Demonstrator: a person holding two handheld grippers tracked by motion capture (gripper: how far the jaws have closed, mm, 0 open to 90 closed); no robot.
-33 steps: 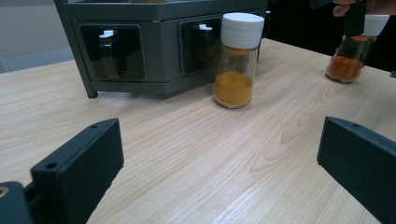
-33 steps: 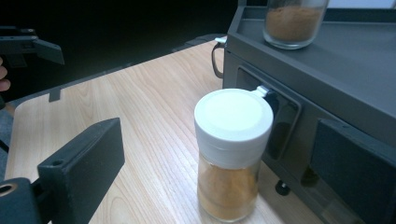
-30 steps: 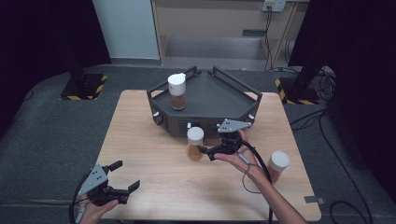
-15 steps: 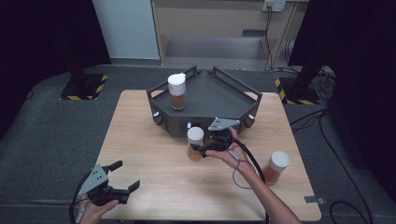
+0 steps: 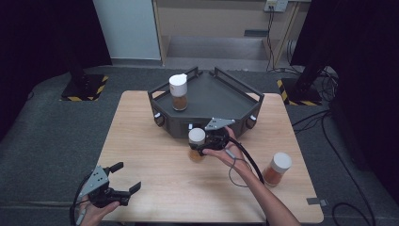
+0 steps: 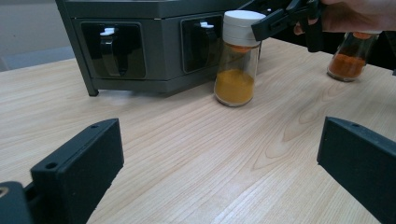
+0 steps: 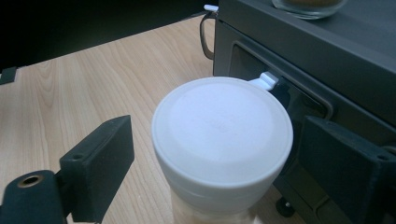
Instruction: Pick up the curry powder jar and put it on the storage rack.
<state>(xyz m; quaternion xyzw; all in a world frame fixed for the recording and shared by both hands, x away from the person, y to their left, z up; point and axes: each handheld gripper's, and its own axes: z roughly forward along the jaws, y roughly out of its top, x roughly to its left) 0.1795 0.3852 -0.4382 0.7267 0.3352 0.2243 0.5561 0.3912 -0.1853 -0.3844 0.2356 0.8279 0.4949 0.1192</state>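
A glass spice jar [image 5: 196, 136] with a white lid and orange powder stands on the wooden table, just in front of the dark tray [image 5: 221, 94]. My right gripper [image 5: 201, 145] straddles the jar at lid height. In the right gripper view the lid [image 7: 222, 130] sits between the jaws of my right gripper [image 7: 215, 140] with a small gap on each side. These jaws have just been closing. My left gripper [image 5: 126, 177] rests open near the table's front left corner, nothing between its fingers [image 6: 79, 158].
A second jar [image 5: 179, 92] stands on the tray at its left. A third jar [image 5: 277, 168] stands on the table at the right. The tray's front wall has recessed handles [image 6: 112, 49]. Cables trail from both grippers.
My right gripper has slid left to the jar before the tray, and its jaws have narrowed around the lid. The left gripper has not moved.
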